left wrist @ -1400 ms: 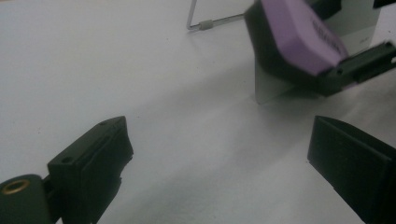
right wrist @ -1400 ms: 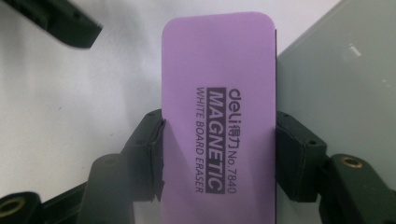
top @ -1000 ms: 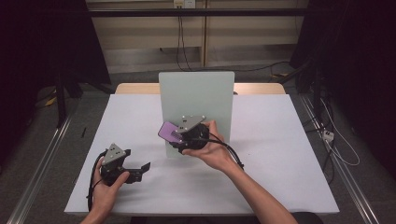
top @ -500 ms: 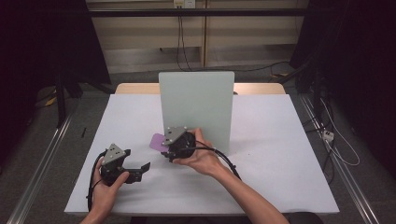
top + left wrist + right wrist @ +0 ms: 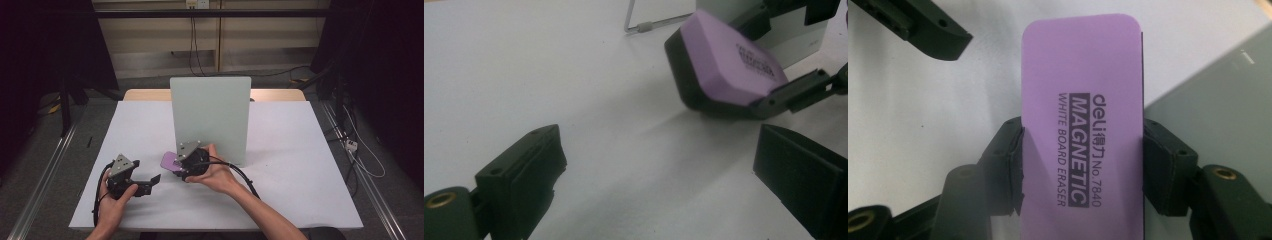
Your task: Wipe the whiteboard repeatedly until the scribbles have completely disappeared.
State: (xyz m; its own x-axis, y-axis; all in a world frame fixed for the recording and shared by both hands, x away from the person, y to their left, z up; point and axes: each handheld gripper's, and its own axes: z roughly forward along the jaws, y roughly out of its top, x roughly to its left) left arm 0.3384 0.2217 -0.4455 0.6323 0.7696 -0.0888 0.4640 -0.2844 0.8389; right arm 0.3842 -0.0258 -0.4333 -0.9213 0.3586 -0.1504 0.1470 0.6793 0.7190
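A purple magnetic whiteboard eraser (image 5: 169, 159) with a black underside is held across its width, my right gripper (image 5: 173, 166) shut on it. In the right gripper view the pads press both long sides of the eraser (image 5: 1080, 100), and the right gripper (image 5: 1080, 167) holds its printed face towards the camera. It hangs tilted just over the white table, in front of the left foot of the upright whiteboard (image 5: 210, 117). My left gripper (image 5: 151, 182) rests open on the table a little to the left. Its wide-apart jaws (image 5: 659, 185) point at the eraser (image 5: 729, 67).
The whiteboard (image 5: 796, 42) stands on a wire foot (image 5: 649, 25) mid-table. The white tabletop (image 5: 300, 165) stretches to the right. Cables trail from both grippers towards the front edge. A tip of the left gripper (image 5: 923, 25) shows beyond the eraser.
My right gripper has come down and leftwards with the eraser, from the board's lower face to just above the table. The left gripper has stayed put.
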